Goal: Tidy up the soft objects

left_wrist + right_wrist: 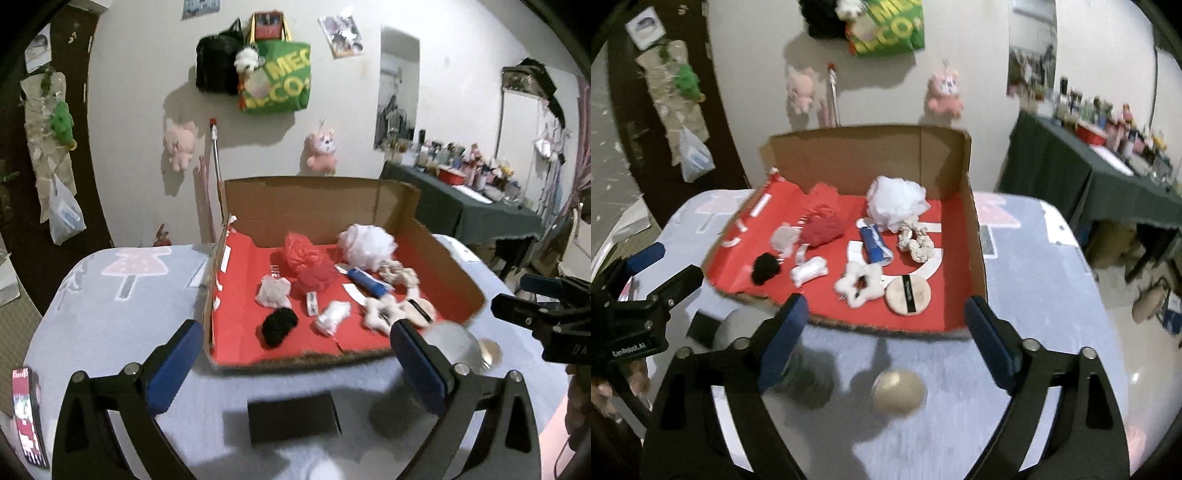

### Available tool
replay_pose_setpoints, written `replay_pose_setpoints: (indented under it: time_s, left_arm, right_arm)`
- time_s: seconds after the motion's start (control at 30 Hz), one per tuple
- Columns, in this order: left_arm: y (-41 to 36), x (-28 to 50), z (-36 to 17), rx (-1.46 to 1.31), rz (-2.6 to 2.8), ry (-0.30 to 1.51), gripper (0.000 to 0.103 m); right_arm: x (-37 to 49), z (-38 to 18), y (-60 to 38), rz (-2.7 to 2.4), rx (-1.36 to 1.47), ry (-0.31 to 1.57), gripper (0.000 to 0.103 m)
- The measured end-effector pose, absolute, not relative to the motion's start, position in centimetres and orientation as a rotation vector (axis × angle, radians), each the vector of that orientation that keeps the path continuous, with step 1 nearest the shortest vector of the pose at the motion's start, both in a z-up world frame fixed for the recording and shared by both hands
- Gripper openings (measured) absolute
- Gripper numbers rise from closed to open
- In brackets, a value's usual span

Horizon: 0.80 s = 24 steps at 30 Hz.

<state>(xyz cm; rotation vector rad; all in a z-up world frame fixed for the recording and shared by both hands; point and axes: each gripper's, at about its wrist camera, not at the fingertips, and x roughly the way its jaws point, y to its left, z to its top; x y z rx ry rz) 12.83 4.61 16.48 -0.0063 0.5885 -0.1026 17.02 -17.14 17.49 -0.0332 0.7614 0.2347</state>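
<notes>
Black pad lies before cardboard box holding soft items.

My left gripper has matt black plastic arms, metal rivets and blue rubbery pads; my right gripper looks the same. The pale blue tablecloth is soft, matt fabric. The brown cardboard box is rough and torn along its front edge, with a smooth red paper lining. Inside sit a frilly white mesh pouf, a fuzzy black pom-pom and a knotted cream rope.
</notes>
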Motion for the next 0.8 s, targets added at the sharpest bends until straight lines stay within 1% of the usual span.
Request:
replay_pose_setpoints:
  time_s: [0.13, 0.2, 0.3, 0.5, 0.63, 0.8]
  left_arm:
    - [4.0, 8.3, 15.5, -0.007, -0.111, 0.536, 0.103]
    - [3.6, 6.5, 14.7, -0.004, -0.103, 0.512, 0.103]
    - [2.9, 4.8, 13.0, 0.001, -0.091, 0.507, 0.103]
    - [2.2, 4.6, 9.1, -0.026, -0.076, 0.578, 0.103]
    - [1.7, 5.9, 6.1, -0.018, -0.048, 0.666, 0.103]
    - [0.9, 6.6, 4.0, 0.016, -0.023, 0.724, 0.103]
  right_arm:
    - [12.4, 17.0, -17.0, 0.253, -0.056, 0.69, 0.091]
    - [10.4, 16.0, -16.8, 0.247, -0.065, 0.671, 0.093]
    - [8.5, 14.0, -16.5, 0.247, -0.079, 0.667, 0.093]
    - [7.5, 9.6, -16.5, 0.191, -0.087, 0.71, 0.093]
    - [8.0, 6.7, -16.9, 0.163, -0.066, 0.764, 0.093]
    - [8.5, 4.3, -17.1, 0.14, -0.059, 0.813, 0.093]
